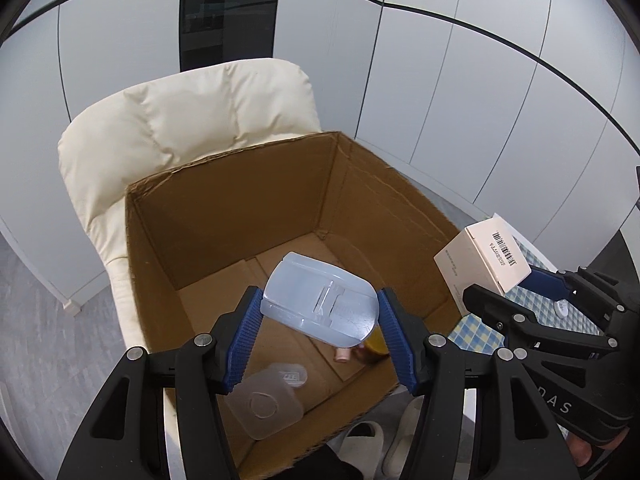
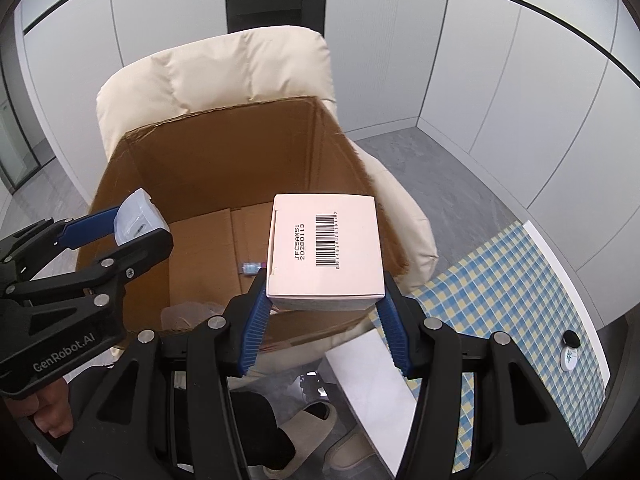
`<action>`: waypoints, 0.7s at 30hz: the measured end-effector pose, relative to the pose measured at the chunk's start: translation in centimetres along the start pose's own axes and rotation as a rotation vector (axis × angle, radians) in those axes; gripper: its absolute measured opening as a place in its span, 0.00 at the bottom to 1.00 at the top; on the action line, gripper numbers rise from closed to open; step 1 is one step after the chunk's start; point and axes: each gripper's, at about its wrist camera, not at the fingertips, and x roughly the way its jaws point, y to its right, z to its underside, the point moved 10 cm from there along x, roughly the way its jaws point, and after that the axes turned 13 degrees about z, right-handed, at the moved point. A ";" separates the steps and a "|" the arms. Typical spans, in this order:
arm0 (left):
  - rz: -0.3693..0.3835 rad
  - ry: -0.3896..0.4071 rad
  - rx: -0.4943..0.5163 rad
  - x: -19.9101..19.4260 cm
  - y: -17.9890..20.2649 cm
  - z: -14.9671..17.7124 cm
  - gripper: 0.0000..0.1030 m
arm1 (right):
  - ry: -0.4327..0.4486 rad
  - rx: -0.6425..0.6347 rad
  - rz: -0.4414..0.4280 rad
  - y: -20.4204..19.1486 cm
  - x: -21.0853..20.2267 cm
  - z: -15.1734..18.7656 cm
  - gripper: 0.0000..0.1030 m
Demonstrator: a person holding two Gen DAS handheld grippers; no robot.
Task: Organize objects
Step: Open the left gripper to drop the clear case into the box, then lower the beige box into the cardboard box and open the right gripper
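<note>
My left gripper (image 1: 318, 312) is shut on a translucent pale-blue plastic case (image 1: 320, 300) and holds it over the open cardboard box (image 1: 240, 200) that sits on a cream armchair (image 1: 180, 116). My right gripper (image 2: 322, 304) is shut on a white carton with a barcode (image 2: 324, 246), held above the box's right front corner. The carton also shows in the left wrist view (image 1: 480, 260), and the blue case in the right wrist view (image 2: 138, 216). On the box floor lie a clear square lid (image 1: 266, 404), a small pink item (image 1: 342, 355) and an amber bottle (image 1: 376, 346).
A table with a blue-and-yellow checked cloth (image 2: 520, 300) stands to the right, with a round white badge (image 2: 570, 356) on it. A white sheet (image 2: 372, 384) hangs off its near edge. The person's slippered feet (image 2: 316, 432) are below. White wall panels surround the chair.
</note>
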 end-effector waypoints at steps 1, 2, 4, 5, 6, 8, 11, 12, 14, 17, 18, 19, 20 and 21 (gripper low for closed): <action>-0.001 -0.005 -0.008 0.0 -0.2 0.1 0.58 | 0.001 -0.006 -0.002 -0.4 0.0 -0.1 0.52; -0.003 -0.006 -0.014 -0.1 -0.3 0.1 0.58 | 0.003 -0.012 -0.002 -0.6 0.0 -0.1 0.52; -0.001 -0.002 -0.025 -0.2 -0.7 0.1 0.58 | 0.005 -0.020 -0.003 -1.1 0.0 -0.3 0.52; 0.002 0.000 -0.029 -0.2 -0.7 0.1 0.58 | 0.006 -0.022 -0.004 -1.3 0.0 -0.3 0.52; 0.001 0.005 -0.030 -0.4 -0.8 0.1 0.61 | 0.006 -0.023 -0.006 -1.5 0.1 -0.4 0.52; -0.010 0.020 -0.024 -0.8 -1.1 -0.1 0.67 | 0.007 -0.025 -0.010 -1.8 0.1 -0.6 0.52; -0.031 0.021 -0.011 -1.2 -1.4 0.1 0.72 | 0.007 -0.030 -0.015 -2.4 0.1 -0.8 0.52; -0.033 0.022 -0.014 -1.3 -1.6 0.1 0.77 | 0.006 -0.031 -0.016 -2.5 0.1 -0.8 0.52; -0.052 0.036 -0.027 -1.7 -2.2 0.1 0.85 | 0.005 -0.033 -0.017 -2.9 0.2 -1.0 0.52; -0.043 0.078 -0.061 -2.9 -3.0 -0.3 1.00 | 0.001 -0.024 -0.022 -3.1 0.3 -1.1 0.52; -0.054 0.091 -0.064 -3.3 -3.4 -0.5 1.00 | -0.001 -0.021 -0.026 -3.3 0.3 -1.2 0.52; -0.066 0.096 -0.063 -3.6 -3.7 -0.6 1.00 | -0.003 -0.019 -0.031 -3.6 0.4 -1.3 0.52; -0.075 0.103 -0.062 -3.9 -4.0 -0.6 1.00 | -0.003 -0.021 -0.036 -4.0 0.4 -1.5 0.52; -0.080 0.111 -0.064 -4.3 -4.3 -0.7 1.00 | -0.002 -0.024 -0.037 -4.3 0.4 -1.5 0.52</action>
